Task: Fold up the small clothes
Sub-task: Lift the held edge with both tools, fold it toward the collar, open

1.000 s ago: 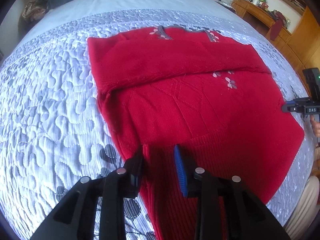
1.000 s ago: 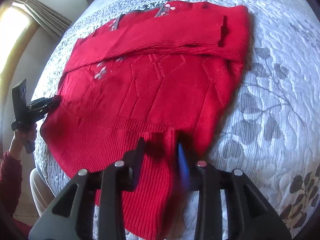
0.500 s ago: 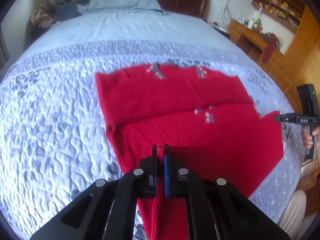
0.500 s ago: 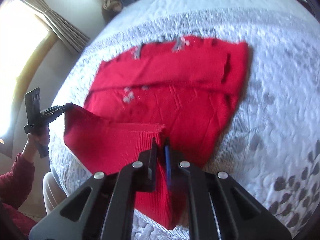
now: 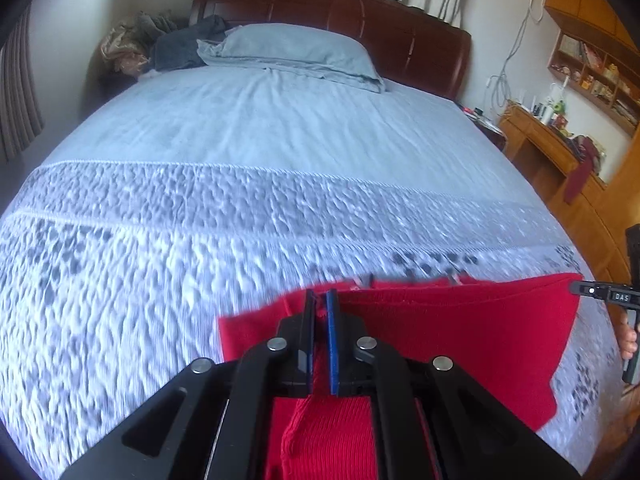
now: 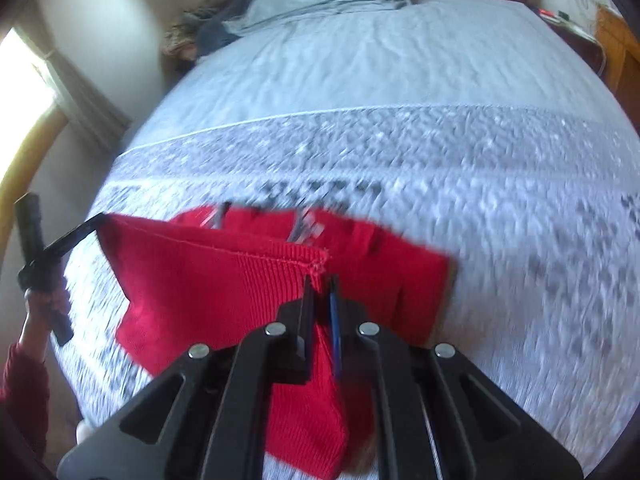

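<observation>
A red knit sweater (image 5: 460, 332) lies on the quilted bed, its ribbed hem lifted up and carried over the body toward the collar. My left gripper (image 5: 320, 300) is shut on one hem corner. My right gripper (image 6: 320, 284) is shut on the other hem corner of the sweater (image 6: 224, 284). The raised hem hangs stretched between both grippers and hides most of the sweater's body. The right gripper also shows at the far right of the left wrist view (image 5: 600, 292), and the left gripper at the far left of the right wrist view (image 6: 80, 232).
The quilted grey-white bedspread (image 5: 160, 248) covers the near half of the bed. A blue pillow (image 5: 296, 52) and a dark clothes pile (image 5: 176, 48) lie by the wooden headboard (image 5: 400, 28). A wooden desk and shelves (image 5: 560, 148) stand to the right.
Both grippers closed on the hem corners, lifted them and carried the hem forward over the sweater toward the collar. The view tilted up toward the headboard.
</observation>
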`<state>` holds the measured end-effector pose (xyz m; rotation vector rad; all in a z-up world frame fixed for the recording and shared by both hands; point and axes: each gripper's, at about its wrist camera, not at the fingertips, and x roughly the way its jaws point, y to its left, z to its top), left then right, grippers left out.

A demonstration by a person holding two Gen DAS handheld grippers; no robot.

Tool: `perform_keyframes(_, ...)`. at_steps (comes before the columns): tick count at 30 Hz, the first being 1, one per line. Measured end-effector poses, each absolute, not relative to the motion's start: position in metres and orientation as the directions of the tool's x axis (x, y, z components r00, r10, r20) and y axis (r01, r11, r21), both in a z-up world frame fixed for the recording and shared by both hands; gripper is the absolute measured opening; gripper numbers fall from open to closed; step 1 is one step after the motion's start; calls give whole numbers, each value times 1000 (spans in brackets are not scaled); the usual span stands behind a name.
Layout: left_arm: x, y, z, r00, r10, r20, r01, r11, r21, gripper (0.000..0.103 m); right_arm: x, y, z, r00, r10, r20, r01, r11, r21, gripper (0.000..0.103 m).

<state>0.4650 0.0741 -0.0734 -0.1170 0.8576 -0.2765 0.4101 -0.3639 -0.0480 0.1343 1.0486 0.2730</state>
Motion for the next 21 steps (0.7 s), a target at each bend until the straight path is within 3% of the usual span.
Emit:
perform_keyframes(6,532,72,-133,550,-193,-813,98,981,-166,5,493,-366,-105,413,197,-889,-32,979,202,5)
perform_keyframes(13,533,69,-197,461,-119,-879,89,992,-87,5,512,-362,-180,326,78,-942,47,994,98,7)
perform_keyframes(14,529,71,-199,463,-113,-879,86,993,-82,5,510,-364,-181,335,82,-939,60,992,108,9)
perform_keyframes(17,515,80,-189,469,-116,-875,77,993,-90,6,499,-369,-171,351,91,-932,63,991,120,30)
perform_keyframes(19,499,89,-174,462,-111,-880,68,994,-90,17,485,-371,-159,369,72,-927,41,995,93,32)
perform_keyframes(20,485,94,-164,460,-119,-880,76,993,-94,23,475,-373,-150,376,82,-923,29,995,100,44)
perform_keyframes(21,471,98,-158,453,-116,-884,81,993,-89,43,463,-376,-143,375,98,-922,22,993,114,49)
